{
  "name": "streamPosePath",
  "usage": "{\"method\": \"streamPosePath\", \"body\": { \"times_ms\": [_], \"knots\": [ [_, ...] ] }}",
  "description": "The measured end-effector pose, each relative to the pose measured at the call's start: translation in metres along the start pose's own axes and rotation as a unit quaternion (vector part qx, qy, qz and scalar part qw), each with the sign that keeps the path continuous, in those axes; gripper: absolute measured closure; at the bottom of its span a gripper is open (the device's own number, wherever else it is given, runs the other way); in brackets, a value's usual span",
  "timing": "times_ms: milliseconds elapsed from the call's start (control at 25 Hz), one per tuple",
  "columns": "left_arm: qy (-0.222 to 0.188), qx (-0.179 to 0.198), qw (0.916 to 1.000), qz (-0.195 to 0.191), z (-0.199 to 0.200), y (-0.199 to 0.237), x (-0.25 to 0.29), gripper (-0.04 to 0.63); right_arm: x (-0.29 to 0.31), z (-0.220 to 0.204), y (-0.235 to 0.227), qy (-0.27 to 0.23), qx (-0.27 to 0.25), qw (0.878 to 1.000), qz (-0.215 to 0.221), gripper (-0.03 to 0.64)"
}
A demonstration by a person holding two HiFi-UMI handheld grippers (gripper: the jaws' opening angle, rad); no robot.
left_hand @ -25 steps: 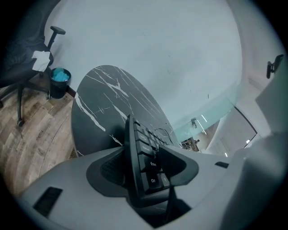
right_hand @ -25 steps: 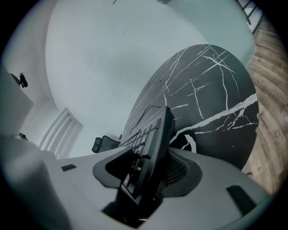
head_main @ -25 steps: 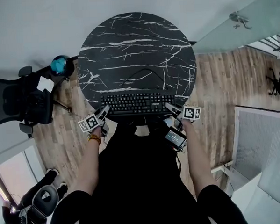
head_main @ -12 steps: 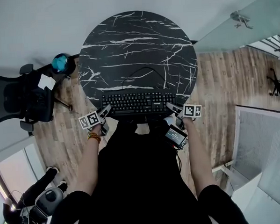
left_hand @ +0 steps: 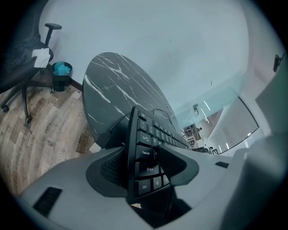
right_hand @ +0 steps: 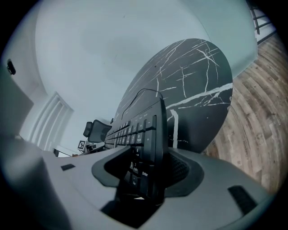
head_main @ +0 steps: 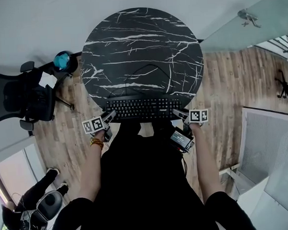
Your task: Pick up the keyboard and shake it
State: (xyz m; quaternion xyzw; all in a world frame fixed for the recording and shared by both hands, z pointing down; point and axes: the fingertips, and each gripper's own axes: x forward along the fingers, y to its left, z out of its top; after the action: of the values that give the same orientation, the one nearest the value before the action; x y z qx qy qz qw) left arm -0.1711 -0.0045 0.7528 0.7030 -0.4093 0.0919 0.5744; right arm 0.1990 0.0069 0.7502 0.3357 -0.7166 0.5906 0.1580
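A black keyboard (head_main: 142,109) lies crosswise at the near edge of the round black marble table (head_main: 140,45), its cable (head_main: 149,68) looping back over the top. My left gripper (head_main: 110,115) is shut on its left end, pads above and below by the Caps Lock and Shift keys (left_hand: 146,159). My right gripper (head_main: 177,113) is shut on the right end by the number pad (right_hand: 144,134); its jaws have just been opening a little, with the keyboard still between them. In both gripper views the keyboard (left_hand: 148,134) stands tilted, off the tabletop (right_hand: 189,81).
A black office chair (head_main: 18,102) and a blue bin (head_main: 61,61) stand on the wooden floor to the left. A person sits by another chair (head_main: 42,204) at lower left. A glass partition (head_main: 247,20) rises at the right.
Both grippers and the keyboard have come toward me, from further in on the table to its near edge.
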Motion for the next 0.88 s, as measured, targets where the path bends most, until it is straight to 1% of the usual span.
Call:
{"method": "streamPosePath", "body": {
  "times_ms": [280, 440, 640, 880],
  "knots": [
    [0.007, 0.005, 0.9999, 0.011, -0.008, 0.007, -0.002, 0.370, 0.004, -0.012, -0.005, 0.020, 0.009, 1.000, -0.014, 0.396],
    [0.020, 0.009, 0.9997, 0.013, -0.011, 0.006, -0.003, 0.368, 0.001, -0.017, -0.007, 0.029, 0.017, 0.999, -0.028, 0.393],
    [0.023, 0.007, 0.9993, 0.030, -0.019, 0.011, -0.011, 0.367, 0.007, -0.028, -0.007, 0.038, 0.025, 0.998, -0.033, 0.388],
    [0.030, 0.002, 0.9985, 0.046, -0.022, 0.018, -0.008, 0.364, 0.009, -0.028, -0.010, 0.046, 0.028, 0.998, -0.039, 0.388]
  ]
}}
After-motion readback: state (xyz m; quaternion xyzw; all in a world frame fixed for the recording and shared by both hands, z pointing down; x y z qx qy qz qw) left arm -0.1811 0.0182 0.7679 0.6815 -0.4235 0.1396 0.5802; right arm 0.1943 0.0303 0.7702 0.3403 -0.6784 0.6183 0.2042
